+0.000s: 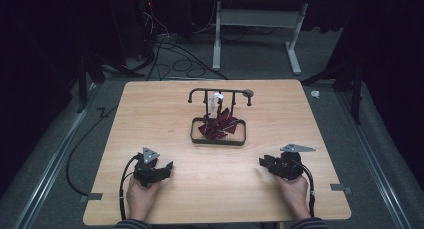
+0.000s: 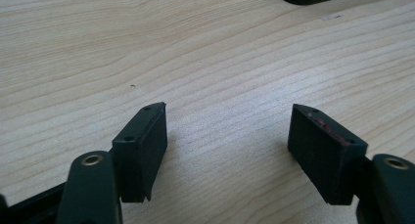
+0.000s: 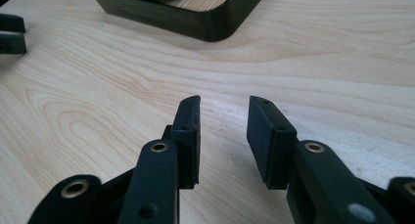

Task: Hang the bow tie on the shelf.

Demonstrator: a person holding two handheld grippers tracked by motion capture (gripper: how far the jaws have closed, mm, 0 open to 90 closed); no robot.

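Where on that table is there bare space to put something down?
Bare wood lies between the left gripper and right gripper, in front of the black tray, and along both side edges of the table. The tray with its dark red cloth is crowded.

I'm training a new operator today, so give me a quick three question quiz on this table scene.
1. True or false: the left gripper is clamped on the dark red cloth.
2. Where does the dark red cloth lie?
A. In the black rounded metal tray under the rack with the dark crossbar
B. On the bare light wooden table beside the left gripper
C. Between the jaws of the right gripper
3. Which gripper's jaws stand wider apart, left or right?

Key:
1. False; its jaws are open, with only table between them.
2. A.
3. Left; both are open and empty.
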